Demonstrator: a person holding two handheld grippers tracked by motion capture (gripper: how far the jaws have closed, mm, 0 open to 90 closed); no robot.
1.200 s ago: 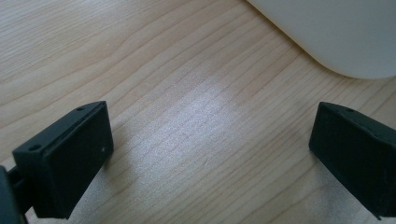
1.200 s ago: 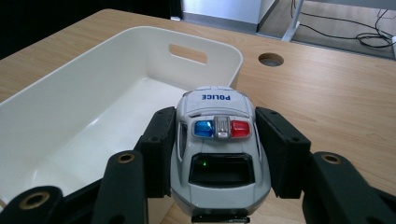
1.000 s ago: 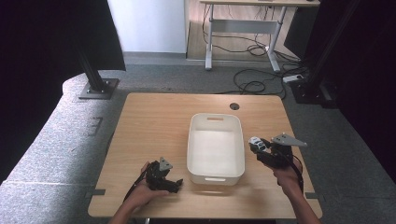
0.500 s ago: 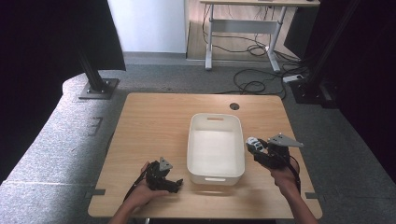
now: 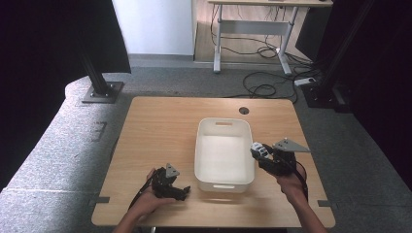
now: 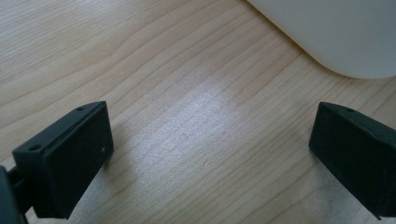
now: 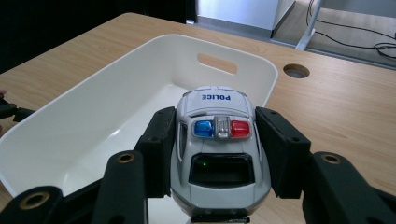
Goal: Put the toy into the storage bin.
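Observation:
A white toy police car (image 7: 217,140) with a blue and red light bar is clamped between the black jaws of my right gripper (image 7: 215,142). In the high view that gripper (image 5: 260,153) holds the car (image 5: 257,149) above the right rim of a white plastic bin (image 5: 200,160). The bin (image 7: 70,126) looks empty inside. My left gripper (image 5: 180,192) rests low on the table near the bin's front left corner. Its jaws stand wide apart over bare wood (image 6: 210,135), with nothing between them.
The wooden table (image 5: 155,131) has a round cable hole (image 5: 244,110) behind the bin. A desk frame and loose cables (image 5: 265,82) lie on the floor beyond the table. Dark posts stand at both far sides.
My right gripper has carried the police car a little leftward, from beside the bin to over its right rim. The left gripper has stayed where it was.

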